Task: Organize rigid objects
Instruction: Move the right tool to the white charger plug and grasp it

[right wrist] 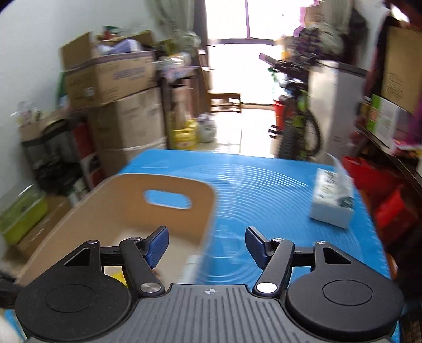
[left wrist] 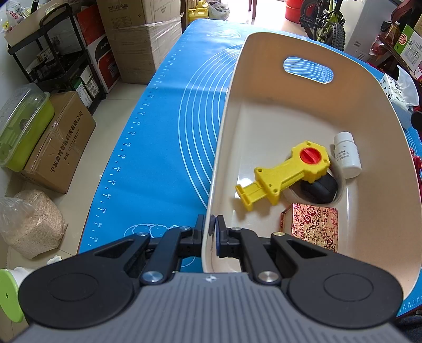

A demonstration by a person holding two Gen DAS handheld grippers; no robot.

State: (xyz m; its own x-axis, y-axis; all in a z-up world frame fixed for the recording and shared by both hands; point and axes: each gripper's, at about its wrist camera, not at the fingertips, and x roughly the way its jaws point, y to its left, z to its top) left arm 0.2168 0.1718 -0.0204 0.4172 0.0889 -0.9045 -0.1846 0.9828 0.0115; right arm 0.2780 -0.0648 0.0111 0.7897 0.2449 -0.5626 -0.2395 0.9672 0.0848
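A cream plastic basket point(left wrist: 263, 116) with a handle slot stands on the blue mat point(left wrist: 163, 137). Inside it lie a yellow tool with a red knob point(left wrist: 287, 172), a white bottle point(left wrist: 346, 155), a black rounded object in a tape roll point(left wrist: 320, 188) and a red-and-gold patterned box point(left wrist: 312, 227). My left gripper point(left wrist: 211, 232) is shut on the basket's near left rim, one finger outside and one inside. In the blurred right wrist view my right gripper point(right wrist: 207, 245) is open and holds nothing, above the basket point(right wrist: 126, 205) right edge.
A tissue box point(right wrist: 333, 201) sits on the mat at the right. Cardboard boxes point(left wrist: 139, 39), a black shelf cart point(left wrist: 60, 52), a green lidded container point(left wrist: 23, 126) and a bag of grain point(left wrist: 33, 224) crowd the floor to the left. A bicycle point(left wrist: 327, 23) stands beyond the table.
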